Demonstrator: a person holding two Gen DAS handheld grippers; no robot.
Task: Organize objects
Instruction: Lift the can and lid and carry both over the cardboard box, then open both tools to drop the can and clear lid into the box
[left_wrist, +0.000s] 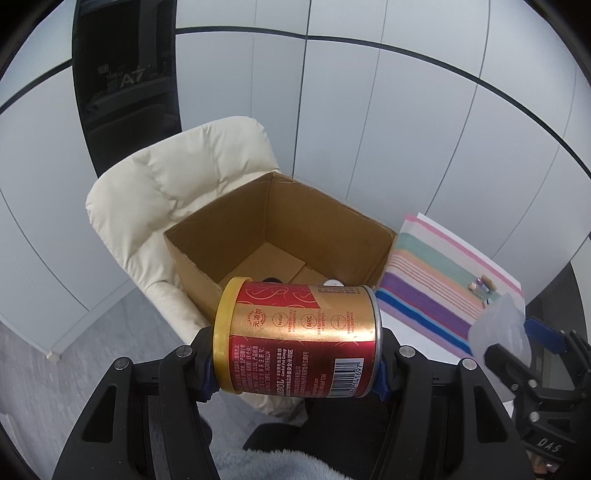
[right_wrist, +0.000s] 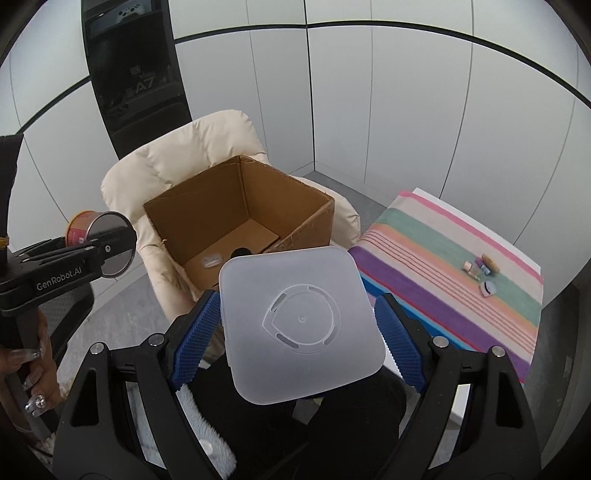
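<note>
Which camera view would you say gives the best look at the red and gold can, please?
The left wrist view: the red and gold can fills the foreground sideways, clamped end to end in the left gripper, label readable. The right wrist view shows only its shiny base and a sliver of its side, at the left edge.

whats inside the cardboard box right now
In the cardboard box, a small white object and a dark round thing lie on the floor. The translucent container covers the near corner.
</note>
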